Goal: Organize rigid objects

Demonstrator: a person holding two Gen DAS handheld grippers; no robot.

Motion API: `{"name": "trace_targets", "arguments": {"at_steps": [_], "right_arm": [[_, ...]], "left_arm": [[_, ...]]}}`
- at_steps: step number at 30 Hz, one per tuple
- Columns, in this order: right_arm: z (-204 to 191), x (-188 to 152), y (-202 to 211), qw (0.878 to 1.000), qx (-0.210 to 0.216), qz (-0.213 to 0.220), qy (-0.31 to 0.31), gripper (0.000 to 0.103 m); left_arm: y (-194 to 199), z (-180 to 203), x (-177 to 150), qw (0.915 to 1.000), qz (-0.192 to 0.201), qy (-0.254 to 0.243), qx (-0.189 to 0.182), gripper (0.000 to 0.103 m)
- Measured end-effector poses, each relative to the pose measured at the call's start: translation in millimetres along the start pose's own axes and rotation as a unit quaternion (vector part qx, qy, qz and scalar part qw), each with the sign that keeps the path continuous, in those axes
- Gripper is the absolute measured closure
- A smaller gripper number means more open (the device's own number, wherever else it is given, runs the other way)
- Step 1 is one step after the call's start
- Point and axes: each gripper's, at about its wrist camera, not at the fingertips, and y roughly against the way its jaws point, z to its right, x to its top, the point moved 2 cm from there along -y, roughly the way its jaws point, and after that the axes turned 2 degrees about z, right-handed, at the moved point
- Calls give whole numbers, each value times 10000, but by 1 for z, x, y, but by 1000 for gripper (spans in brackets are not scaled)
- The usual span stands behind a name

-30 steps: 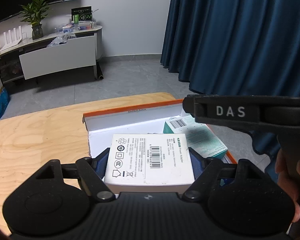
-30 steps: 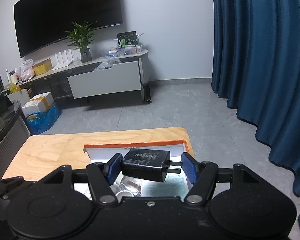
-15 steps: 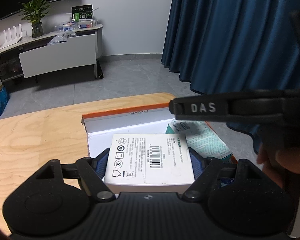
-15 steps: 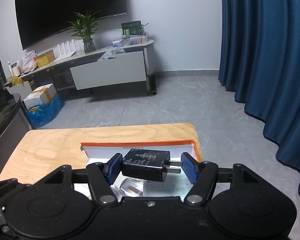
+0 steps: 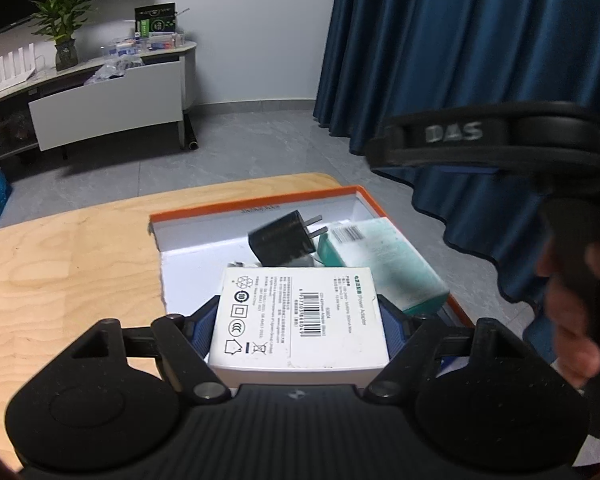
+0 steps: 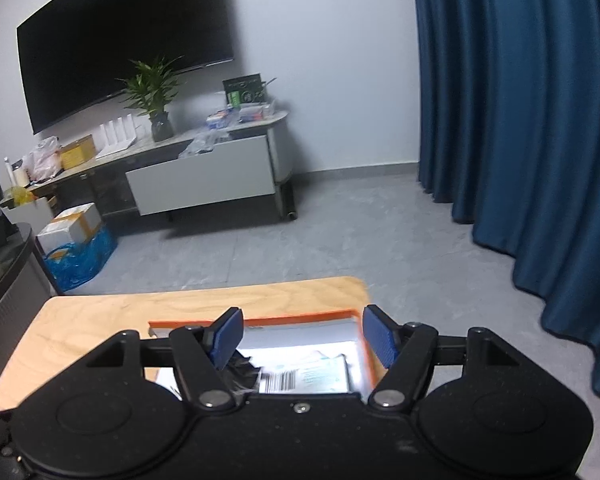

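My left gripper (image 5: pixel 300 320) is shut on a white power-adapter box (image 5: pixel 300 316) and holds it over the near end of an orange-rimmed white storage box (image 5: pixel 260 204). A black plug charger (image 5: pixel 280 240) lies blurred inside that box, beside a teal carton (image 5: pixel 384 264). My right gripper (image 6: pixel 302 336) is open and empty above the same storage box (image 6: pixel 300 316); its body shows at the right of the left wrist view (image 5: pixel 480 140). The teal carton's barcode end (image 6: pixel 304 378) shows under it.
The storage box sits at the right end of a light wooden table (image 5: pixel 60 264). Blue curtains (image 6: pixel 520 120) hang to the right. A TV cabinet (image 6: pixel 204 176) with a plant and clutter stands across the grey floor.
My right gripper has opened and let go of the black charger, which now lies in the storage box. The right gripper has risen. My left gripper still holds the white box.
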Motion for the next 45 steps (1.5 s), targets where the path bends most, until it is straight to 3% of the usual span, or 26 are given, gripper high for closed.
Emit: {"name": "trace_targets", "arguments": {"at_steps": [6,12,16,34,45], "right_arm": [[13,-12,28,9999,-87,61,-125,22],[12,-23,44,9999,-100,30,-117,21],[12,-27,56,9998,-117,56,-130,21],[13,-77,113,9997,-172,-188,16,17],[17,-107,138,9992,-165,-364,41,17]], "left_arm": [[-1,13,-11,9995,-208,-30,-218,24],[0,16,-17,9991,-318,-46,-264,10],[8,13,-18,9994,-295,57,-178,7],[62,9,-49,9943,-315,396,934,0],[79,19,-72,9907,-428,479,1197,0]]}}
